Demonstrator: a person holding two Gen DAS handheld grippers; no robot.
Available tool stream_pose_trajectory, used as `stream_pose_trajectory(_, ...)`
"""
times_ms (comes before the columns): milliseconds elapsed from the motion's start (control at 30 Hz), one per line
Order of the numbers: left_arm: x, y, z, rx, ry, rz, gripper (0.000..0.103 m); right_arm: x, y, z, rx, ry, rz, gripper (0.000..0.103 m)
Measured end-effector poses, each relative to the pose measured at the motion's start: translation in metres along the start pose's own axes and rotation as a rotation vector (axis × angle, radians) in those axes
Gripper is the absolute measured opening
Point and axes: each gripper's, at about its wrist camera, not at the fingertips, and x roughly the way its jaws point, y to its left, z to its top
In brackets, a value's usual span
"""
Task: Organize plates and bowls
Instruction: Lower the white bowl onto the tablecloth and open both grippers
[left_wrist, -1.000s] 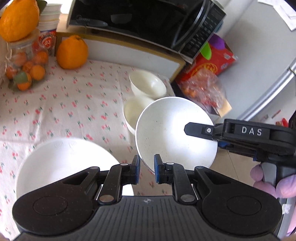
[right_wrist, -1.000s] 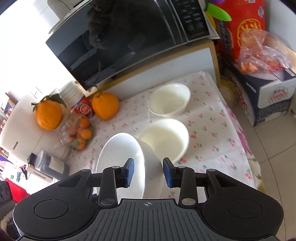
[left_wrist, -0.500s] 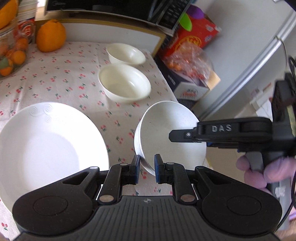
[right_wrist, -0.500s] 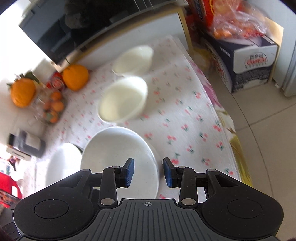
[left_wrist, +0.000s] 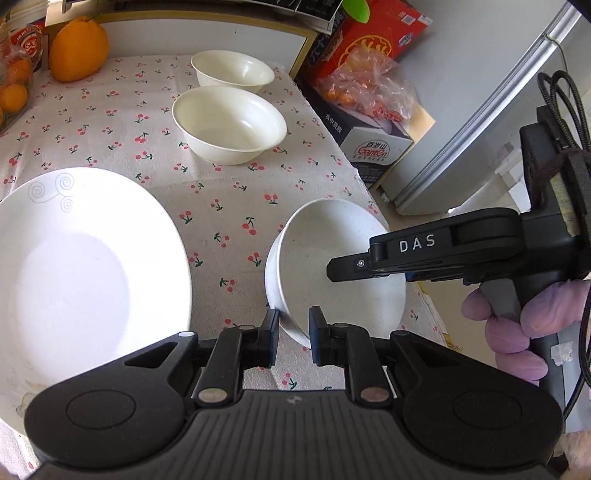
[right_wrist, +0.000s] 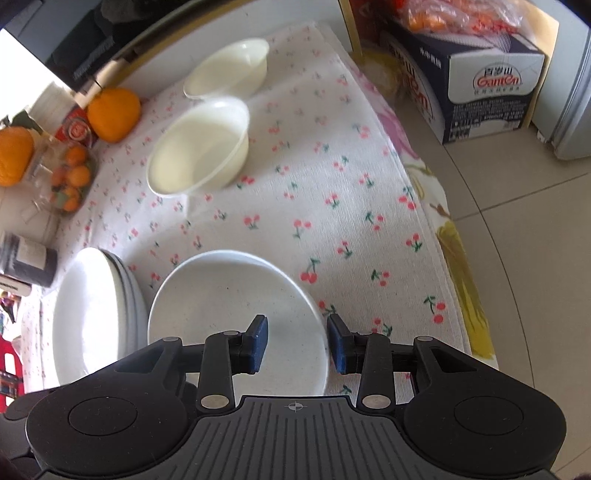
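Observation:
A white speckled bowl (left_wrist: 317, 236) sits low at the cherry-print tablecloth's near right corner, slightly tilted; I cannot tell whether it rests on the cloth. My left gripper (left_wrist: 291, 338) is shut on its near rim. My right gripper (left_wrist: 334, 267), held by a gloved hand (left_wrist: 513, 332), reaches in from the right. In the right wrist view the right gripper (right_wrist: 297, 345) straddles the bowl (right_wrist: 221, 306) at its right rim, one pad inside and one outside, gripping the wall. A stack of white plates (left_wrist: 85, 266) (right_wrist: 92, 317) lies just left of the bowl.
Two cream bowls (left_wrist: 229, 125) (left_wrist: 232, 72) stand further back on the cloth. A big orange (left_wrist: 79, 50) and a jar of small oranges (right_wrist: 68, 177) are at the back left. The table edge (right_wrist: 443, 229) runs close on the right, with cartons (left_wrist: 369, 122) on the floor beyond.
Both grippers came down with the bowl, which went from steeply tilted in the air to nearly level beside the plates. The jaws look the same.

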Motion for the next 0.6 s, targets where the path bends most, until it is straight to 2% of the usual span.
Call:
stream_pose_trajectory(100,0.002,0.0,-0.001,0.004,0.007,-0.002,0.015,0.001,-0.001,-0.001,-0.002,0.004,0.0,0.035)
stream_pose_trajectory(233,0.0,0.0,0.0,0.01,-0.008,0.024,0.028,0.001,-0.003,0.0,0.011,0.006,-0.002,0.035)
stream_pose_trajectory(333,-0.003,0.001,0.001,0.014,-0.015,0.032,0.031,0.0,-0.005,0.001,0.017,0.0,-0.004,0.049)
stream_pose_trajectory(400,-0.004,0.0,0.002,0.02,-0.016,0.034,0.039,-0.002,-0.004,0.002,0.013,-0.009,0.001,0.055)
stream_pose_trajectory(467,-0.006,0.001,0.002,0.019,-0.027,0.039,0.055,-0.004,-0.004,0.002,0.015,-0.014,0.013,0.06)
stream_pose_trajectory(567,-0.011,0.002,0.002,0.023,-0.043,0.043,0.068,-0.008,-0.004,0.003,0.019,-0.023,0.027,0.071)
stream_pose_trajectory(600,-0.012,0.002,0.002,0.027,-0.047,0.039,0.069,-0.009,-0.004,0.004,0.018,-0.027,0.033,0.074)
